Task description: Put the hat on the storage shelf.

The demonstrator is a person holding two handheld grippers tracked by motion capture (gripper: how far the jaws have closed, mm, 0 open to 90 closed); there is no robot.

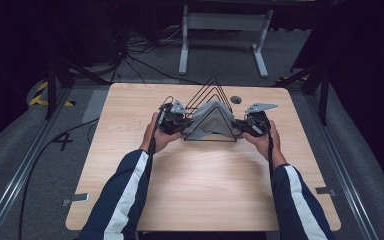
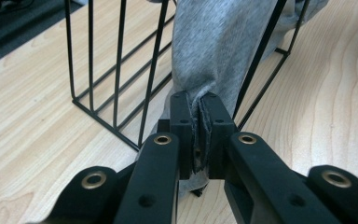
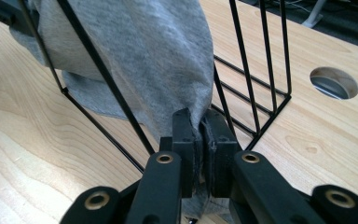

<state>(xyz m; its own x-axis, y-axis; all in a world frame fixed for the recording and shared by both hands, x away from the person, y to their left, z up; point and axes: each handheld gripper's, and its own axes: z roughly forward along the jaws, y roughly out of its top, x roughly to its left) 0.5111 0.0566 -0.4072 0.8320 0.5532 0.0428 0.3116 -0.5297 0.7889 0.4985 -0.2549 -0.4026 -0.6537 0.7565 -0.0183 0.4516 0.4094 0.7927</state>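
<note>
On our pale wooden table (image 1: 205, 190) with its round cable hole (image 1: 236, 99), black triangular wire rack (image 1: 215, 90) draped with grey cloth (image 1: 207, 120), our left gripper (image 1: 172, 120) and right gripper (image 1: 252, 122) each clamped tight on a cloth end, grey floor (image 1: 30, 150) with cables beyond.

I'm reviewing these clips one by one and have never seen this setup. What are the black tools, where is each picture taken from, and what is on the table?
No robot here: a person in striped sleeves holds a hand-held claw in each hand. The high view looks down on the wooden table from above the person. The other two pictures come from cameras riding on each claw, looking along its black jaws. On the table stands a black wire rack shaped like a row of triangles, with a grey cloth draped over it. The left claw is shut on one end of the cloth, the right claw on the other. A round hole sits in the tabletop behind the rack.
</note>
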